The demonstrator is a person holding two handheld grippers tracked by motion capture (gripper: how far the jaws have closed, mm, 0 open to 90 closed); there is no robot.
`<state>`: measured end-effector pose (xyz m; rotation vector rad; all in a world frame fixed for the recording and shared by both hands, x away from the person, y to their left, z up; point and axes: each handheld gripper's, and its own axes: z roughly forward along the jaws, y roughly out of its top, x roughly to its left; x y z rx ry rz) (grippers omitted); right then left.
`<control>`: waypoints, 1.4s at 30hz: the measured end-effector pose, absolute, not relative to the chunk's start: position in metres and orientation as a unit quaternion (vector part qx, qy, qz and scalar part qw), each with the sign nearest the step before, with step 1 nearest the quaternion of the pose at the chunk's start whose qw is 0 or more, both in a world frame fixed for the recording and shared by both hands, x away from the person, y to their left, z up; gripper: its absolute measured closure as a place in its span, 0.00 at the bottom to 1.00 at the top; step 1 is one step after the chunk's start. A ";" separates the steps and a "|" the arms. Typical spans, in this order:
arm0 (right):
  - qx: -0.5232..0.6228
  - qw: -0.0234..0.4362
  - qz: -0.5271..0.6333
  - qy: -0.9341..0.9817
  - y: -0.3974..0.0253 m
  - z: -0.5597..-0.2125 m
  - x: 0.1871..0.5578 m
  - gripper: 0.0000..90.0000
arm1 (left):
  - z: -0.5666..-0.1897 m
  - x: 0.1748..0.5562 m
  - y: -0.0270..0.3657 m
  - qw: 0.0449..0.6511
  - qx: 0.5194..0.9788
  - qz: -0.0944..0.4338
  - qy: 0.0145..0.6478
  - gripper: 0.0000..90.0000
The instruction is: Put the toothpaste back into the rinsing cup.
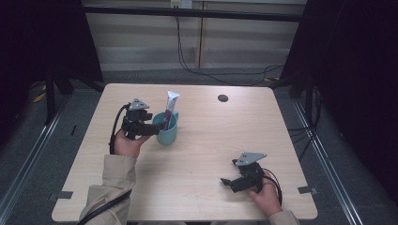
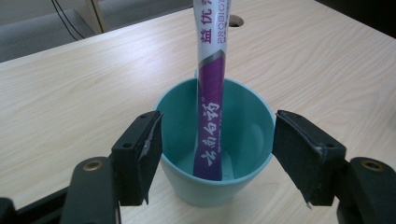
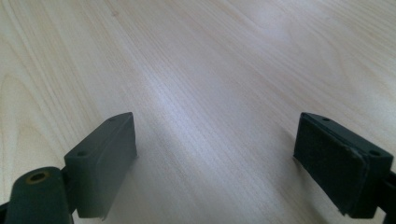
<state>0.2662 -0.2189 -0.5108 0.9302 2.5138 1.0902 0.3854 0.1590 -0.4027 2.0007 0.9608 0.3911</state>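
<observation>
While the left gripper (image 2: 217,154) is held with jaws parted astride the teal cup (image 2: 215,140), the toothpaste tube (image 2: 211,93) stands upright inside; the right gripper (image 1: 237,180), released, is kept well apart.

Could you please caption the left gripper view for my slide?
Open left gripper straddling a teal cup holding an upright purple tube.

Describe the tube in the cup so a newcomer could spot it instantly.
On the light wooden table, look left of centre for the teal plastic cup between the left gripper's open jaws. Standing tilted inside it is the white-and-purple printed toothpaste tube, the tallest thing on the table.
</observation>
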 end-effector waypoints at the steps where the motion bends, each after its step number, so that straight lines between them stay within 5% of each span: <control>1: 0.319 0.124 0.374 0.862 -0.219 -0.511 0.266 0.14 | -0.403 0.384 0.159 0.430 0.801 0.155 0.386 0.36; 42: 0.319 0.124 0.374 0.862 -0.219 -0.511 0.266 0.14 | -0.441 0.352 0.175 0.408 0.819 0.138 0.380 0.32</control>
